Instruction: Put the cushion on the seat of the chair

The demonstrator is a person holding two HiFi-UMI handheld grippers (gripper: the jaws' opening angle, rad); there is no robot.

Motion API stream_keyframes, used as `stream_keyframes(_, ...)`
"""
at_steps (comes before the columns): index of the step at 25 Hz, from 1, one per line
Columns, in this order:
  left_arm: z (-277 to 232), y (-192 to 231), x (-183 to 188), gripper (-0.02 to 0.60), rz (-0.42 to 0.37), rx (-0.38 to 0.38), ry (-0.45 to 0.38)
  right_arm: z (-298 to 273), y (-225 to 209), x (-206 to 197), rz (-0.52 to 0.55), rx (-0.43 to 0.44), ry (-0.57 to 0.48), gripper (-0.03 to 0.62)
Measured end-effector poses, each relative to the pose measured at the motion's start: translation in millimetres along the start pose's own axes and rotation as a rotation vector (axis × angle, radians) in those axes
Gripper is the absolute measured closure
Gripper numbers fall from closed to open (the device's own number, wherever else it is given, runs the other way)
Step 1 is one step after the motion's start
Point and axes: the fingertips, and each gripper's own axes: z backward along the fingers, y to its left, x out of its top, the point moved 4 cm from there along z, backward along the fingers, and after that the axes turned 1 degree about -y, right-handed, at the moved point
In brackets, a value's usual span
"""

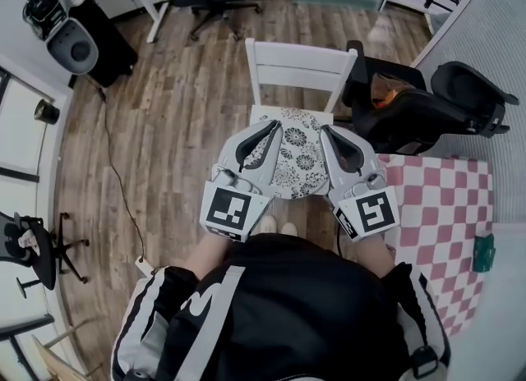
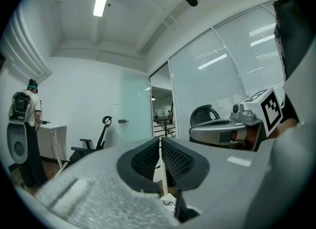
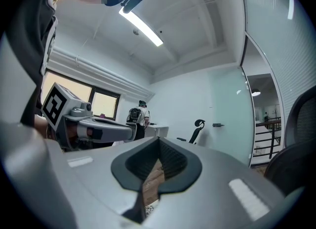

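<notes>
1. Wood-plank floor (image 1: pixel 173 125) all round. The cushion (image 1: pixel 294 153), round with a black-and-white flower print, sits dead centre at my 12 o'clock.
2. It looks to be lying flat on the seat (image 1: pixel 267 113) of the white chair (image 1: pixel 300 66). Only a white strip of seat shows, at the cushion's 12 o'clock edge below the backrest. By my read the placing is done or nearly so.
3. Left gripper (image 1: pixel 271 127) is over the cushion's 9 o'clock edge. Its jaws are all but closed with a thin slit between the pads and nothing in them. In its own view the print shows below the jaws, not between.
4. Right gripper (image 1: pixel 326 130) is over the 3 o'clock edge. Its pads meet at the tips and it's empty too, with the print again underneath.
5. Both point level and mirror each other across the cushion, probably so the disc stayed flat and centred on the way in.
6. Black office chair (image 1: pixel 427 108) is at the white chair's 3 o'clock, close by. Pink checked mat (image 1: pixel 444 199) is at 4 o'clock.
7. Next, I think: back both out toward 6 o'clock without catching the rim.
</notes>
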Motion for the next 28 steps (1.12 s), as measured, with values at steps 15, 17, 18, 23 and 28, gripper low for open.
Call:
stream_keyframes(15, 5.6, -4.3, -1.6, 0.581, 0.011, 0.008, 0.0, 7.0, 4.2, -2.0, -0.005, 0.003, 0.006, 0.595)
stream_keyframes(17, 5.3, -4.7, -1.8, 0.581, 0.01, 0.009, 0.0, 7.5, 4.7, -2.2, -0.003, 0.008, 0.005, 0.595)
stream_keyframes(18, 5.2, -4.8, -1.7, 0.581, 0.009, 0.01, 0.0, 7.8, 5.1, -2.0, -0.004, 0.011, 0.004, 0.595)
stream_keyframes(23, 6.4, -4.4, -2.5, 0.581, 0.01, 0.012, 0.006, 9.3, 5.1, -1.5, -0.016, 0.014, 0.003, 0.595)
stream_keyframes(28, 6.2, -4.6, -3.5, 0.581, 0.012, 0.015, 0.008, 10.0, 3.3, -1.6, -0.014, 0.014, 0.004, 0.595)
